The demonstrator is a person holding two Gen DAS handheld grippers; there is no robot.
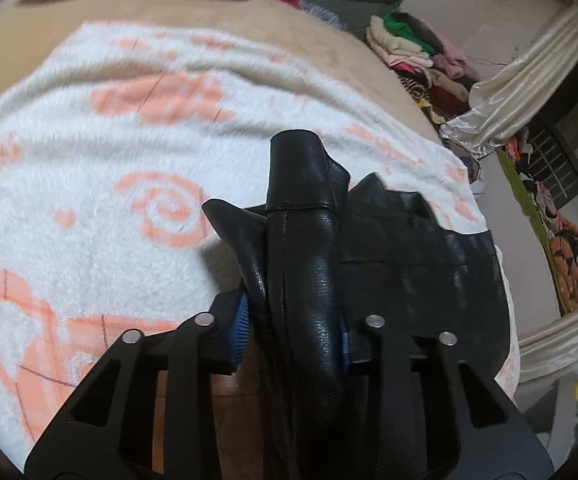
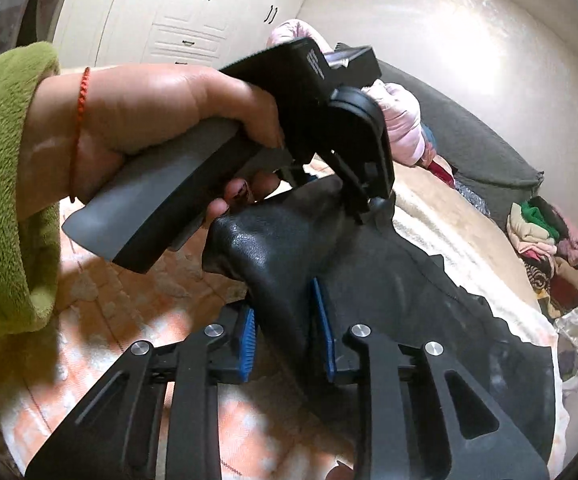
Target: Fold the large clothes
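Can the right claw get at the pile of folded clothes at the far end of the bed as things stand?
Probably not. The right claw is shut on the black leather garment, so it isn't free, and the clothes pile lies well beyond it across the bed. It would need to let go first.

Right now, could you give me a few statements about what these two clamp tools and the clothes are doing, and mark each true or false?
1. The left gripper is closed on the black leather garment. True.
2. The right gripper is empty. False: it pinches a fold of the same garment.
3. The garment lies over a white blanket with orange patterns. True.
4. The sleeve on the arm holding the left gripper is red. False: it is green.
5. A pile of clothes sits beyond the bed. True.
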